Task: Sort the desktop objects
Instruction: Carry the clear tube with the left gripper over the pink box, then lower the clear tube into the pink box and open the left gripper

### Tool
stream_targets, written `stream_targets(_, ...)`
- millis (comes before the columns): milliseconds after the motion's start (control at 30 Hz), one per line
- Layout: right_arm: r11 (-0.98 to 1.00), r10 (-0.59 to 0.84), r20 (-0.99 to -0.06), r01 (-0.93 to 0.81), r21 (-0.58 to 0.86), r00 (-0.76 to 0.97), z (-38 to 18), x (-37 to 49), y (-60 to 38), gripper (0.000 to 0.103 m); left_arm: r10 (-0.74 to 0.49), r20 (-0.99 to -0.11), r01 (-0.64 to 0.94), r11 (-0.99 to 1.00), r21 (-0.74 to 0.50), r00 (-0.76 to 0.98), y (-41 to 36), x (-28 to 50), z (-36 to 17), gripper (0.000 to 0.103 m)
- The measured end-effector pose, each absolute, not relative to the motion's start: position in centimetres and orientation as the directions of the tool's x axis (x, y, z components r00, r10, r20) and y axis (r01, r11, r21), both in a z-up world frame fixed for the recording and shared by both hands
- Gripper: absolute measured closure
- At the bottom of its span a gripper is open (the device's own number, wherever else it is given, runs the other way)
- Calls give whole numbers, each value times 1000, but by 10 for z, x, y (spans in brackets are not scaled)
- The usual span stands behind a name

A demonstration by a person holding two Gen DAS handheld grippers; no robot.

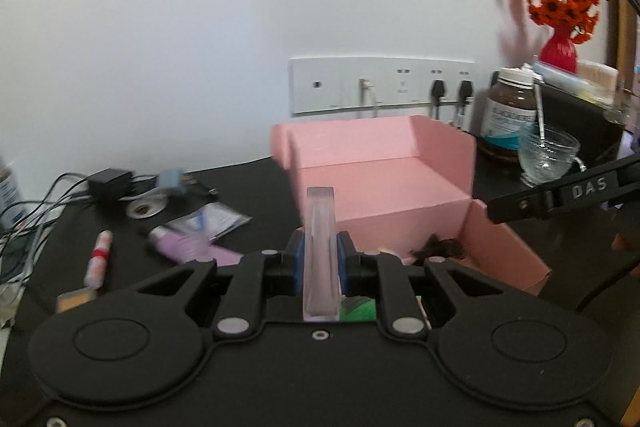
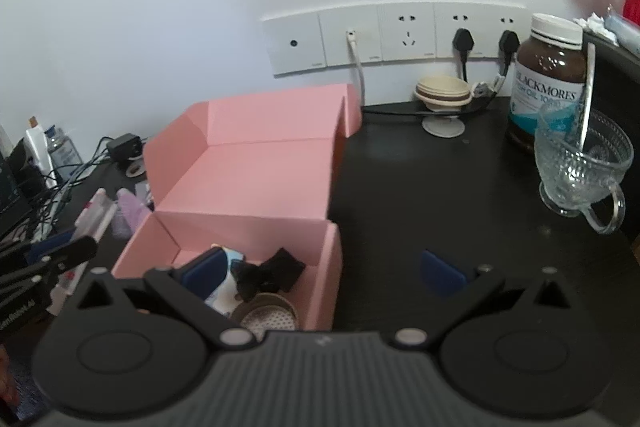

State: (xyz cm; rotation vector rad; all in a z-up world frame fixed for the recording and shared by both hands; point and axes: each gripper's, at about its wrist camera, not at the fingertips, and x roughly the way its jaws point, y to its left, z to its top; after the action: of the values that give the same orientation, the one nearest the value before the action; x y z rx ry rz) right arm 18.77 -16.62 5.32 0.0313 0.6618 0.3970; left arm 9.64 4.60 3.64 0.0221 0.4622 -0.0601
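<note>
My left gripper (image 1: 320, 261) is shut on a clear, narrow plastic stick (image 1: 320, 215) that stands upright between its blue pads, in front of the open pink cardboard box (image 1: 380, 183). My right gripper (image 2: 324, 273) is open, with nothing between its fingers, and it straddles the right wall of the pink box (image 2: 256, 167). In the box's front compartment lie a black hair tie (image 2: 276, 273), a round metal sieve-like disc (image 2: 266, 315) and a white and blue item (image 2: 226, 293). On the dark desk left of the box lie a purple tube (image 1: 188, 247), a white and red stick (image 1: 98, 259) and a foil sachet (image 1: 216, 221).
A glass cup with a spoon (image 2: 580, 163) and a brown pill bottle (image 2: 548, 83) stand at the right. A beige dish on a stand (image 2: 442, 95) sits by the wall sockets. A charger and cables (image 1: 108, 183) crowd the far left. A red vase of orange flowers (image 1: 560, 47) stands far right.
</note>
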Motion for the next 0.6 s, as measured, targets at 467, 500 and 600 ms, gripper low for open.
stream_targets(467, 936, 344, -609, -309, 168, 714, 44, 202, -183, 1, -185, -540, 304, 943, 139, 821, 3, 135, 4, 87)
stream_targets(500, 937, 343, -610, -308, 167, 714, 43, 203, -184, 1, -196, -554, 321, 937, 138, 809, 3, 136, 1, 87)
stream_targets(600, 938, 340, -613, -303, 167, 714, 42, 204, -187, 1, -215, -590, 316, 946, 72, 779, 10, 141, -3, 87)
